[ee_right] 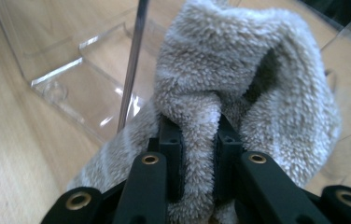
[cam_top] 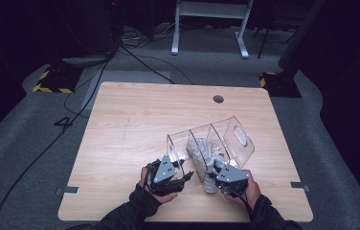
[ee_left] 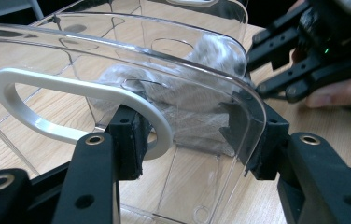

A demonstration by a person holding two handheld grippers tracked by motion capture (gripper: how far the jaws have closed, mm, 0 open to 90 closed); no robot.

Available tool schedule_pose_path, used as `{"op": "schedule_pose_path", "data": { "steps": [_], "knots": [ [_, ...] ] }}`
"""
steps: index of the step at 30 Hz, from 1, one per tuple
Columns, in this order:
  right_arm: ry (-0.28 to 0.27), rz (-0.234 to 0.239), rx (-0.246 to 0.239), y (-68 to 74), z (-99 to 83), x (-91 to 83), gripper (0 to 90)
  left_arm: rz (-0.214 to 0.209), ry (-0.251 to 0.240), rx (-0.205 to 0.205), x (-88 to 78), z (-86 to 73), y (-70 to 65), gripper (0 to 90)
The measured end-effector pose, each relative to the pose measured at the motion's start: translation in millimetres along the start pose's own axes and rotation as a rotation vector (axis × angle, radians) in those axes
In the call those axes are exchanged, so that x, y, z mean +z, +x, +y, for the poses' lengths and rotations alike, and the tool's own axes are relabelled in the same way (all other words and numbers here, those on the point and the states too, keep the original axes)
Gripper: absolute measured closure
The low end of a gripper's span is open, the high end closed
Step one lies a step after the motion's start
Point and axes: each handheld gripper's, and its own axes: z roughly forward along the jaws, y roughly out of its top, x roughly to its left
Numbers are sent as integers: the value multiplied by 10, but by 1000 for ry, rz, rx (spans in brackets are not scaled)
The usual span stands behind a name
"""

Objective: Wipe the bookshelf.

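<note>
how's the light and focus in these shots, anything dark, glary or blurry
High view: dim, floor nearly black, table lit. Left gripper view: bright, sharp, glare streaks on the clear bin. Right gripper view: fuzzy cloth sharp by the right claw, wood at left blurred.

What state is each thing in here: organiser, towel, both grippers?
Clear organiser: open-topped, standing on the table, its near end wall clamped.
Grey towel: bunched, partly inside the organiser, a fold pinched.
Left gripper: shut on the organiser's end wall.
Right gripper: shut on the towel.
</note>
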Motion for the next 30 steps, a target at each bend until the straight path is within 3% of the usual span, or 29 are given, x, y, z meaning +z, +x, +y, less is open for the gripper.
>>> {"op": "schedule_pose_path", "data": {
  "steps": [6,10,13,17,21,23,30],
  "knots": [
    [-95,-101,37,-196,260,-253,789,1,1,0,0,1,-2,494],
    [-129,-159,17,-279,405,-375,789,1,1,0,0,0,-1,494],
    [-160,-196,15,-348,526,-446,788,1,1,0,0,0,-1,494],
    [-184,-212,22,-395,591,-511,789,1,0,1,0,-1,1,493],
    [-186,-186,18,-348,548,-471,788,1,-1,0,0,-2,0,494],
    [-150,-158,-18,-252,490,-388,788,1,0,0,0,-1,-2,494],
    [-31,-58,-73,-7,142,-78,787,4,0,1,0,-1,-3,494]
  ]
}}
